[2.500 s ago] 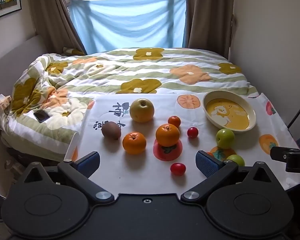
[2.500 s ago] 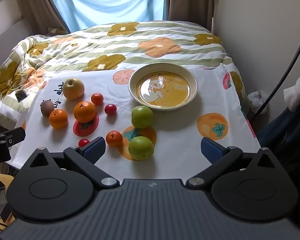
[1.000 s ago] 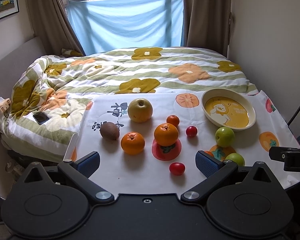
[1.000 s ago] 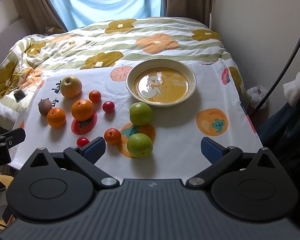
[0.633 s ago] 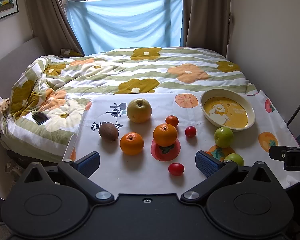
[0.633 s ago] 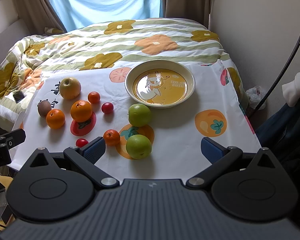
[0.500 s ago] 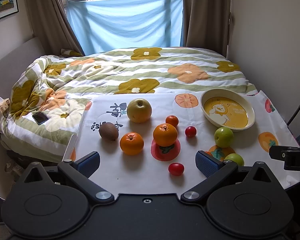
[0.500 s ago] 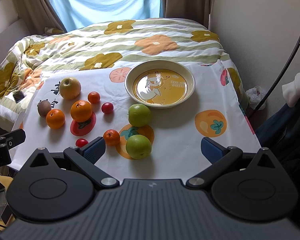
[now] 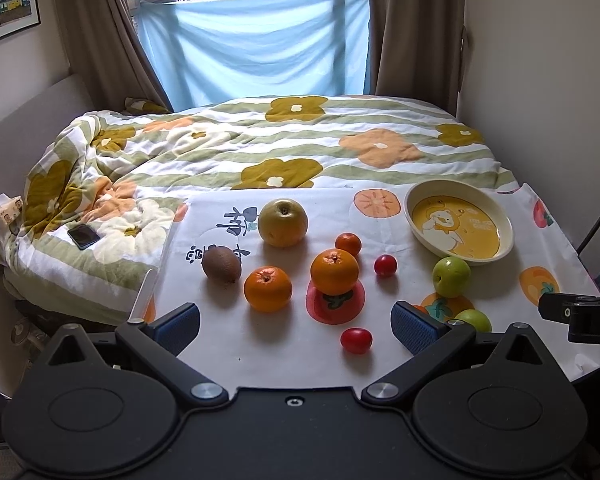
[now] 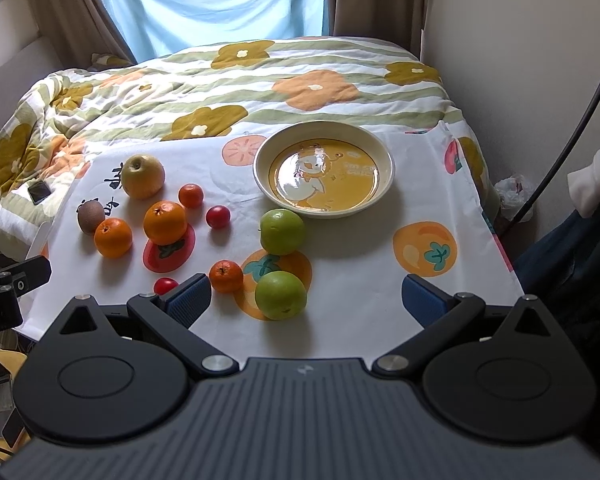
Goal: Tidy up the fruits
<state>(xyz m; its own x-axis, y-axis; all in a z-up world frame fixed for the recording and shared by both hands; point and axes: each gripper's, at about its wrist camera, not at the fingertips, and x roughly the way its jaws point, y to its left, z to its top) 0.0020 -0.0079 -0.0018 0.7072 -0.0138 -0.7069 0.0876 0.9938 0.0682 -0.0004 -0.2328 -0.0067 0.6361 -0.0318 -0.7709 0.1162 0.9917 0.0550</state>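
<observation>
Fruit lies on a white printed cloth (image 10: 352,264). A yellow duck bowl (image 10: 324,205) (image 9: 504,248) stands empty at the far right. Two green apples (image 10: 281,295) (image 10: 282,231) lie in front of it. Left of them are two oranges (image 9: 267,288) (image 9: 334,271), a yellow pear (image 9: 283,222), a kiwi (image 9: 221,264), two small tangerines (image 10: 226,277) (image 10: 191,195) and two cherry tomatoes (image 9: 356,340) (image 9: 385,265). My left gripper (image 9: 295,322) is open above the cloth's near edge, empty. My right gripper (image 10: 306,300) is open, empty, with the near green apple between its fingers' line.
The cloth lies at the foot of a bed with a flowered quilt (image 9: 260,152). A phone (image 9: 83,236) lies on the quilt at left. A wall runs close along the right. A black cable (image 10: 560,160) hangs at the right edge.
Both grippers have drifted slightly; the fruit shifts a little in view. Nothing was picked up and the jaws stay open.
</observation>
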